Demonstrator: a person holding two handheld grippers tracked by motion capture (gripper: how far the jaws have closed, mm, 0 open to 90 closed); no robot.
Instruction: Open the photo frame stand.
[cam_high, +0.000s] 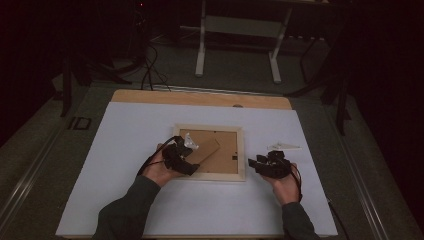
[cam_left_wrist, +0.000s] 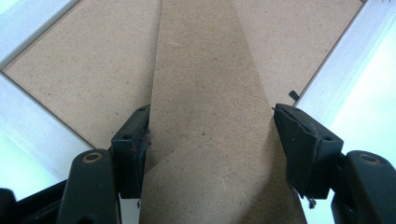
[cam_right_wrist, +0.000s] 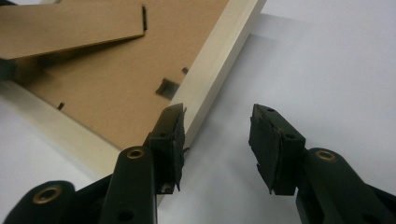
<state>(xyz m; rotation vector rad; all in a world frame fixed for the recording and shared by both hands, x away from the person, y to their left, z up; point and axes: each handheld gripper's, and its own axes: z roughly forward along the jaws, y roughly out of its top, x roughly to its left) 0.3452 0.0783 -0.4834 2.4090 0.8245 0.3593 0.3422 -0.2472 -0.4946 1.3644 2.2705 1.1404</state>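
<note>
Over frame back (cam_high: 220, 160), you are clamping left gripper (cam_left_wrist: 212, 135) on stand flap (cam_left_wrist: 205, 116); right gripper (cam_right_wrist: 217, 135) gaping, straddling frame edge (cam_right_wrist: 215, 65), hand low.

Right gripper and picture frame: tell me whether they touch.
Touching. In the right gripper view, one finger of the right gripper rests against the picture frame's outer edge; the other stands clear.

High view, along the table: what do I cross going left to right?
Left gripper → picture frame, lying face down → right gripper → small white piece on the white tabletop.
</note>
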